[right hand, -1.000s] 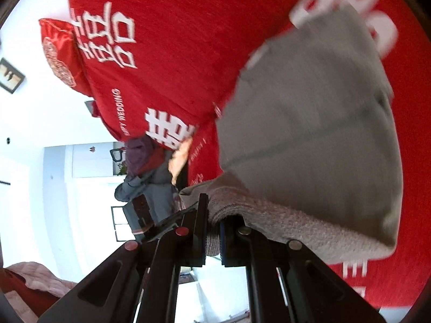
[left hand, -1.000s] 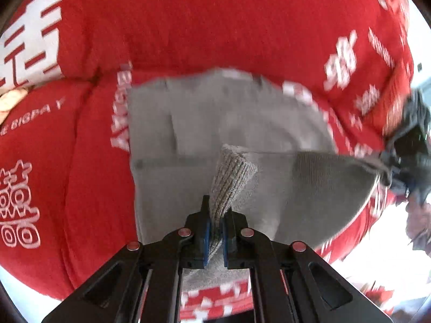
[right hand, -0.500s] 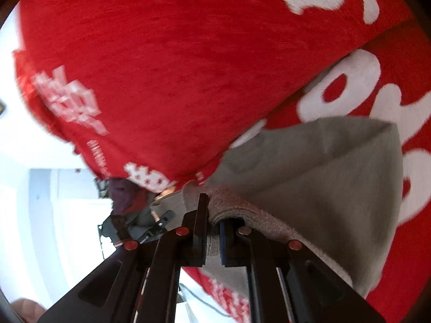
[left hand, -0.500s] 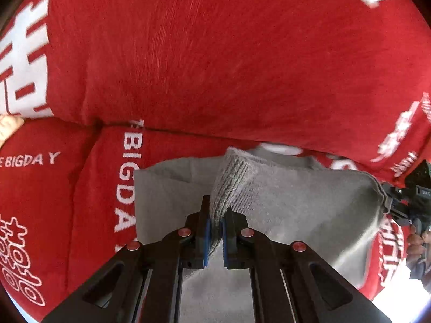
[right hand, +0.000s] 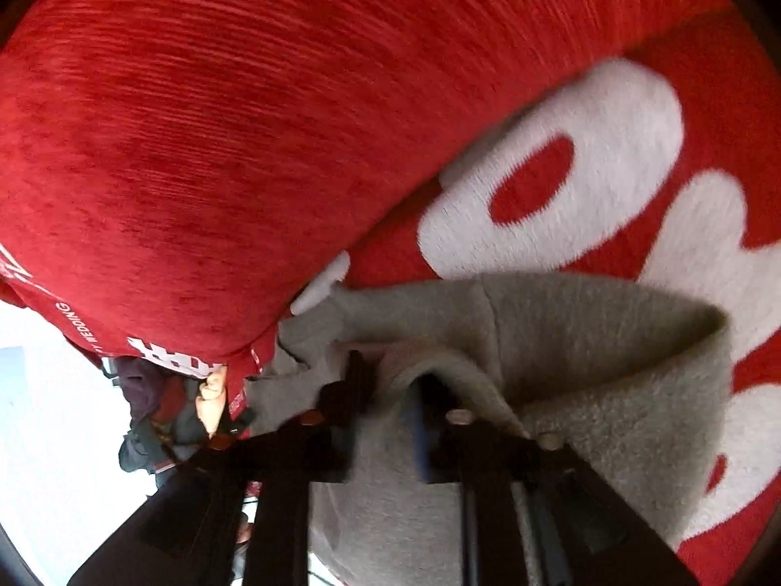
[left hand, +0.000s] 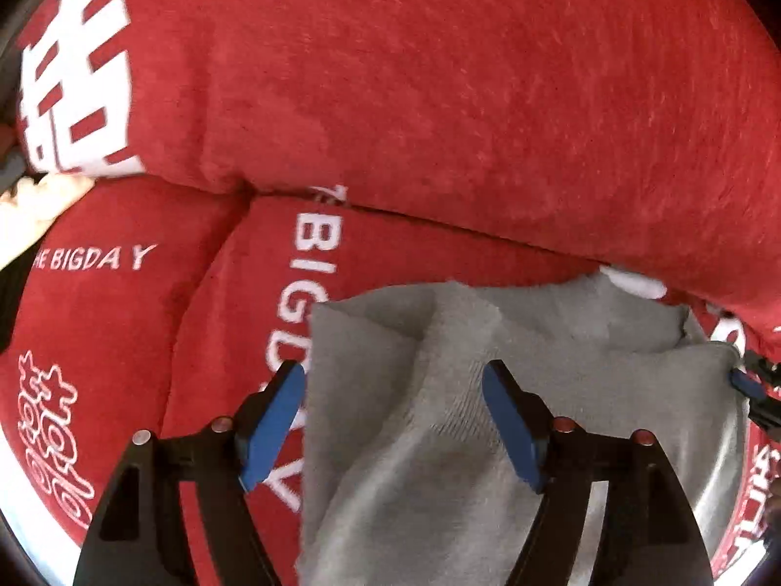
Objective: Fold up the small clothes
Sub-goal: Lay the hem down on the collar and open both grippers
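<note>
A small grey knitted garment (left hand: 488, 420) lies folded over on a red sofa seat. My left gripper (left hand: 393, 422) is open, its blue pads spread wide over the garment's near left part, holding nothing. In the right wrist view the same garment (right hand: 610, 366) fills the lower half. My right gripper (right hand: 390, 420) is blurred; its jaws stand a little apart with a ridge of grey cloth between them. The right gripper's tip also shows at the right edge of the left wrist view (left hand: 749, 388).
The red sofa seat cushion (left hand: 122, 342) carries white lettering; the red backrest cushion (left hand: 439, 97) rises just behind the garment. In the right wrist view the backrest (right hand: 219, 146) is close above, and a bright room with piled clothes (right hand: 156, 415) lies at lower left.
Both grippers carried the garment's edge forward and down toward the backrest, folding it over. The left gripper has opened and let go of the cloth. The right gripper's jaws have begun to part.
</note>
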`<action>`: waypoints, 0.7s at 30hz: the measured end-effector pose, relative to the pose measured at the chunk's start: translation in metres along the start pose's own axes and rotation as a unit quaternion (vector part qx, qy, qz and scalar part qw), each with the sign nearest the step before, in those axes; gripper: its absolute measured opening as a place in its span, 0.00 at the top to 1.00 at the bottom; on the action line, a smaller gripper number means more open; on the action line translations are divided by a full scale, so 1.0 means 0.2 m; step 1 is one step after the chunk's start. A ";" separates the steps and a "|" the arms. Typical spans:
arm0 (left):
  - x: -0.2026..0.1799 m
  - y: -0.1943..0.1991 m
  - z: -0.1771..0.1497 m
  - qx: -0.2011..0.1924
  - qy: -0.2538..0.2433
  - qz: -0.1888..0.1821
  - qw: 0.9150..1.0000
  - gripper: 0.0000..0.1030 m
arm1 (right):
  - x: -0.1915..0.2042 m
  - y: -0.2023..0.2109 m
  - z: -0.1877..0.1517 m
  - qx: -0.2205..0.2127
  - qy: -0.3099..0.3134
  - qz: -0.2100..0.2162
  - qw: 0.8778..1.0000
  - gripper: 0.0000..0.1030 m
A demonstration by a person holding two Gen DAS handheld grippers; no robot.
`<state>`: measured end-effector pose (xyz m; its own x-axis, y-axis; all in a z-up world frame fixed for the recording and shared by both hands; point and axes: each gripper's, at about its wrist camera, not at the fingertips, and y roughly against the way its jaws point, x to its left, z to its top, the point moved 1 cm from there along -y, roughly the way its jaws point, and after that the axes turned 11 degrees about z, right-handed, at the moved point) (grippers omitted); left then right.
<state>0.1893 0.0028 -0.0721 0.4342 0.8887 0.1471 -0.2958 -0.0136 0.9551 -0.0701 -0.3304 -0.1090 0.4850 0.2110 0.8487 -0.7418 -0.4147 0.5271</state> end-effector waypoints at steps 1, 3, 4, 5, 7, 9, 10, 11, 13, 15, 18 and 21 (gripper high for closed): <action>0.02 0.02 0.00 0.001 0.004 -0.003 1.000 0.26 | 0.02 0.03 0.00 -0.011 0.007 -0.002 1.000 0.49; 0.05 0.07 -0.02 -0.003 0.004 -0.006 1.000 0.26 | 0.07 0.11 0.00 -0.040 0.021 -0.013 0.999 0.45; 0.05 0.09 -0.03 -0.004 -0.001 -0.012 1.000 0.26 | 0.10 0.15 0.00 -0.047 0.029 -0.018 0.998 0.45; 0.05 0.11 -0.04 -0.005 -0.006 -0.019 1.000 0.26 | 0.11 0.17 -0.01 -0.045 0.035 -0.016 0.998 0.47; -0.01 0.13 -0.08 -0.001 -0.031 -0.047 0.998 0.26 | 0.16 0.17 -0.04 -0.022 0.056 -0.015 0.998 0.55; -0.11 0.13 -0.11 -0.002 -0.065 -0.059 0.996 0.26 | 0.19 0.11 -0.08 0.014 0.083 -0.018 0.996 0.59; -0.16 0.12 -0.12 -0.001 -0.076 -0.062 0.995 0.26 | 0.20 0.06 -0.10 0.034 0.095 -0.028 0.995 0.59; -0.20 0.10 -0.13 0.004 -0.082 -0.064 0.995 0.26 | 0.20 0.02 -0.10 0.042 0.101 -0.034 0.993 0.59; -0.26 0.02 -0.13 0.021 -0.077 -0.064 0.995 0.26 | 0.17 -0.07 -0.11 0.061 0.099 -0.043 0.992 0.59; -0.26 -0.08 -0.11 0.034 -0.059 -0.047 0.997 0.26 | 0.11 -0.14 -0.12 0.066 0.095 -0.074 0.990 0.59; -0.21 -0.12 -0.07 0.031 -0.032 -0.050 0.998 0.26 | 0.05 -0.13 -0.07 0.039 0.086 -0.098 0.991 0.65; -0.16 -0.08 -0.04 0.030 -0.027 -0.047 0.998 0.26 | 0.05 -0.05 -0.04 0.015 0.074 -0.090 0.993 0.64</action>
<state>0.1728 -0.0224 -0.0945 0.5041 0.8610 0.0675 -0.2007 0.0408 0.9788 -0.0614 -0.3175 -0.1063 0.5329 0.4110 0.7397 -0.6347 -0.3841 0.6706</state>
